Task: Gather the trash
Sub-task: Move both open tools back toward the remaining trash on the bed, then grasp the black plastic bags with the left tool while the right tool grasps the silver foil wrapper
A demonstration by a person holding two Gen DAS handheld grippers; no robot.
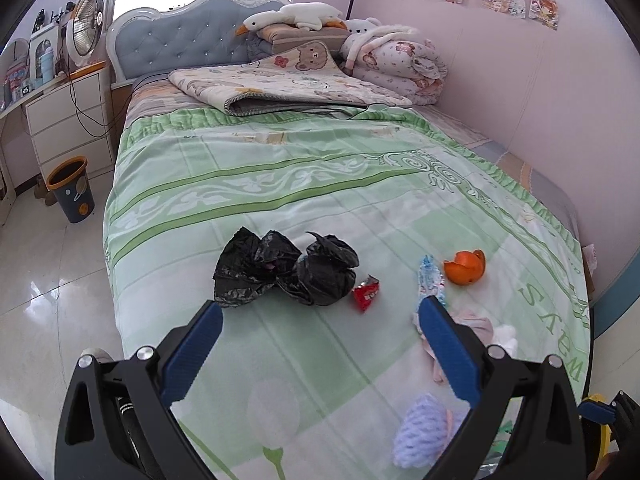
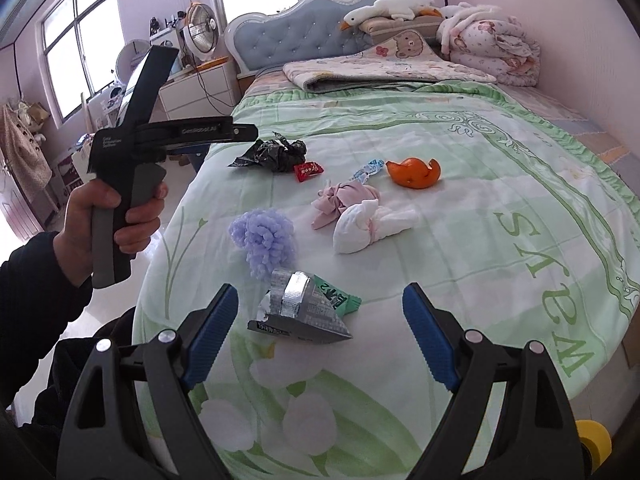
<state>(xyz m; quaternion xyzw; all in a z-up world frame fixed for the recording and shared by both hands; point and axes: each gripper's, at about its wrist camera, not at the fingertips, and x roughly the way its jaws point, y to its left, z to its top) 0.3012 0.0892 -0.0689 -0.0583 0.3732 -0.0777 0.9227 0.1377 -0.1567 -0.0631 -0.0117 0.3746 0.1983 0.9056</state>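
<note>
Right now both of my grippers hang over the foot of the bed (image 1: pixel 280 184), which is covered by a green patterned blanket, and neither holds anything. My left gripper (image 1: pixel 320 312) stands wide, its blue pads apart over bare blanket, with the crumpled black plastic bag (image 1: pixel 280 268) lying just beyond its tips. Beside the bag, touching its right edge, is a small red wrapper (image 1: pixel 366 292). Further right lie a blue-and-white candy wrapper (image 1: pixel 429 276) and an orange peel (image 1: pixel 466 266), close to each other but apart. My right gripper (image 2: pixel 320 308) is also wide, and a silver and green snack packet (image 2: pixel 308 308) lies on the blanket between its pads, touched by neither. Just past that packet sits a fluffy lilac ball (image 2: pixel 264 236), and to its right a knotted pink and white cloth bundle (image 2: pixel 356 216).

In the right wrist view I see my left hand (image 2: pixel 108 224) gripping the handle of the left gripper, a dark sleeve at the wrist, off the left edge of the bed.

On the floor left of the bed stands a dark waste bin with an orange rim (image 1: pixel 72 190), near a white chest of drawers (image 1: pixel 68 120). Folded quilts and a white plush goose (image 1: pixel 296 18) lie at the headboard end.
</note>
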